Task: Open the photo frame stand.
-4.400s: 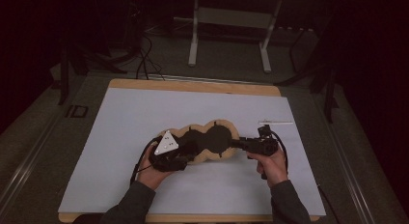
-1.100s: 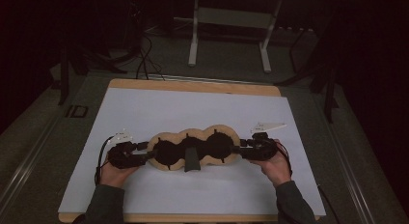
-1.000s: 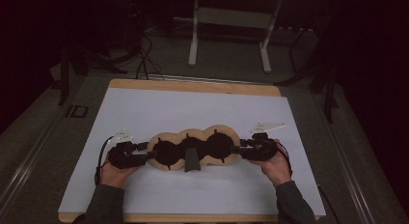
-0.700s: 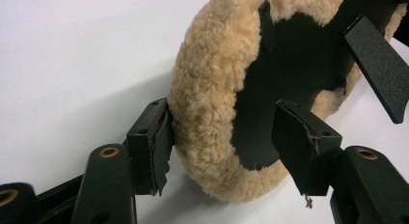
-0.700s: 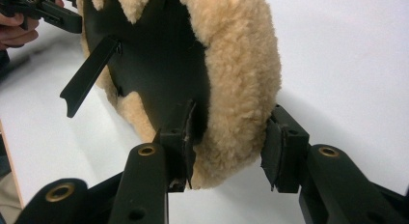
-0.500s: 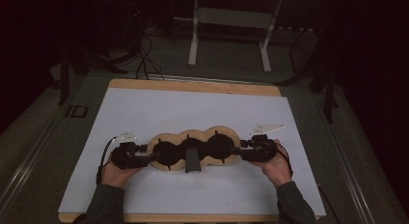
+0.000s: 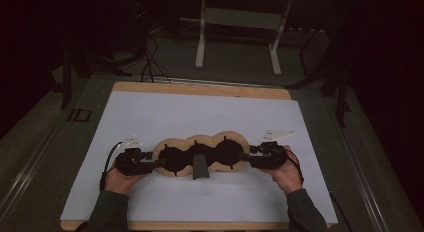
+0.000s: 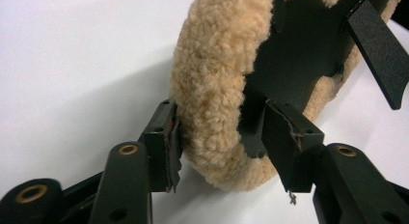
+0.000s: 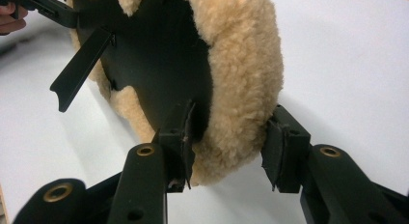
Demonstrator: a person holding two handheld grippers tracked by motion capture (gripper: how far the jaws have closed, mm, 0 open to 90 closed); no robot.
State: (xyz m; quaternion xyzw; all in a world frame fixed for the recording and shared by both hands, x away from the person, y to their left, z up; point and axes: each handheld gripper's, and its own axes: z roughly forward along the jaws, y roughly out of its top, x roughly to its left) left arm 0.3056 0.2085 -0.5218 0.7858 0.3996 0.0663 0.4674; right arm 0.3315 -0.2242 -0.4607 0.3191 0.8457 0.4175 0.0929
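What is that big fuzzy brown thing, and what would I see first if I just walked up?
First you'd see the fuzzy tan pad, three round lobes in a row with black centres, lying mid-table on the white sheet. The left gripper and right gripper each have jaws set around one woolly end. A black strap sticks out from the pad's middle toward the person.

One mark reads.
A dark square floor sign (image 7: 80, 115), left of the wooden table's far-left corner, seems to say "ID"; nothing else legible.
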